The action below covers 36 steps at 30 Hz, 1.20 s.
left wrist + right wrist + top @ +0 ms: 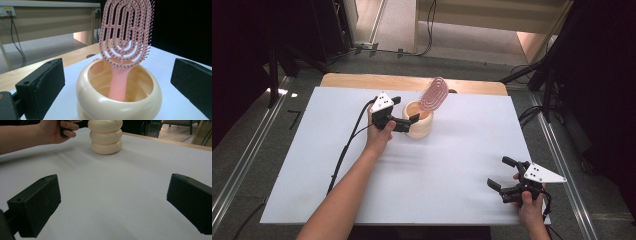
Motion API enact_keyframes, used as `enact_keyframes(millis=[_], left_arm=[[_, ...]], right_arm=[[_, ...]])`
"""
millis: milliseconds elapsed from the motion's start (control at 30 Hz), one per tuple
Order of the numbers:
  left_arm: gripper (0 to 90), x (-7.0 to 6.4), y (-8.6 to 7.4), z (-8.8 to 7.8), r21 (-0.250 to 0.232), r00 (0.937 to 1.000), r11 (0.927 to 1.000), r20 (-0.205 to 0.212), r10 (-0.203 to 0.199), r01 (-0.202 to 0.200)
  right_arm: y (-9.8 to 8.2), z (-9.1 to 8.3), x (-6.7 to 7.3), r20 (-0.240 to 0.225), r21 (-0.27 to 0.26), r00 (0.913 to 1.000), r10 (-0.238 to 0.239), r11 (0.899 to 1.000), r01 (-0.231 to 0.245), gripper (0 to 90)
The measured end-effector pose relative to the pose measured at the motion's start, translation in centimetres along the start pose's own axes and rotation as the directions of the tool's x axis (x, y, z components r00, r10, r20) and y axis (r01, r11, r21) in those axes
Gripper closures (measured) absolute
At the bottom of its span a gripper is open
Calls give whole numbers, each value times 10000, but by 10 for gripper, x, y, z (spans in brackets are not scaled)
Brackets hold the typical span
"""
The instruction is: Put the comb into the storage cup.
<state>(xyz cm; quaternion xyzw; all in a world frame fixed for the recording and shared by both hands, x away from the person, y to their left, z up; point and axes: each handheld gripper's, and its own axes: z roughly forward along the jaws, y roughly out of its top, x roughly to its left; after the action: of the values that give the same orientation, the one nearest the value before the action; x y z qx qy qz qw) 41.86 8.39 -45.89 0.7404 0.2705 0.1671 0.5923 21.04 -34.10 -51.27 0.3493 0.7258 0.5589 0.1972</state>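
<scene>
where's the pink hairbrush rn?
High view: the pink hairbrush stands handle-down in the cream holder at the table's far middle, just right of the open left tool.

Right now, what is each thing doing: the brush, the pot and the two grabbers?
Pink hairbrush: standing handle-down in the pot, leaning on its rim, held by nothing.
Cream ribbed pot: upright on the white table cover, holding the brush.
Left gripper: open, beside the pot, jaws apart from it.
Right gripper: open, empty, near the table's front corner.
</scene>
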Motion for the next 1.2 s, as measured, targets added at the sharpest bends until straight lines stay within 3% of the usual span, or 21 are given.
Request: enact_keyframes(millis=[467,1200], left_arm=[[0,-2,-2,-25,73,9999,9999,-10,155,-155],[1,-6,-5,-84,-286,9991,9991,-304,298,-307]], right_arm=[[0,1,0,-19,8,10000,-34,10000,34,0],[1,3,2,23,110,9999,-123,9999,123,0]])
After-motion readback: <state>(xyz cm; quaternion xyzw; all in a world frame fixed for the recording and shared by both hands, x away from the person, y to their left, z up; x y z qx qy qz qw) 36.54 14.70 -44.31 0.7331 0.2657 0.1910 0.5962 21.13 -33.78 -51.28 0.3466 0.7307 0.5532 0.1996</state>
